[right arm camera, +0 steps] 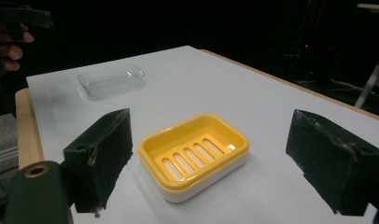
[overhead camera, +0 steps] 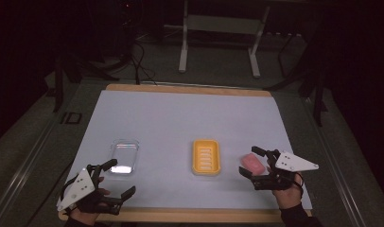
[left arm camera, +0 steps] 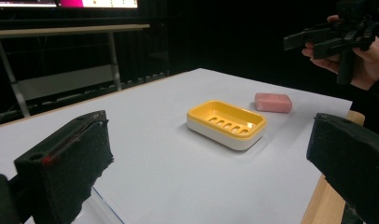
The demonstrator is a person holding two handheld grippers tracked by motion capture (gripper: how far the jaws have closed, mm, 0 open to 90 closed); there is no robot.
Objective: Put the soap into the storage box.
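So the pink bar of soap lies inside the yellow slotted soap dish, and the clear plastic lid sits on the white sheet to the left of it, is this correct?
Not quite. The pink bar of soap lies on the white sheet to the right of the yellow slotted soap dish, apart from it; the dish is empty. The high view shows this, and the left gripper view too. The clear plastic lid does sit left of the dish.

White sheet [overhead camera: 180,118] covers wooden tabletop [overhead camera: 190,88]; wood strip exposed along far and near edges. Grey floor [overhead camera: 34,146] surrounds table. White metal stand [overhead camera: 183,47] on floor beyond far edge: two legs, crossbar between. Black cables [overhead camera: 142,66] on floor, left of stand. Lit screen [left arm camera: 99,3] at top edge of left gripper view, above pale bench [left arm camera: 61,30]. Background dark.
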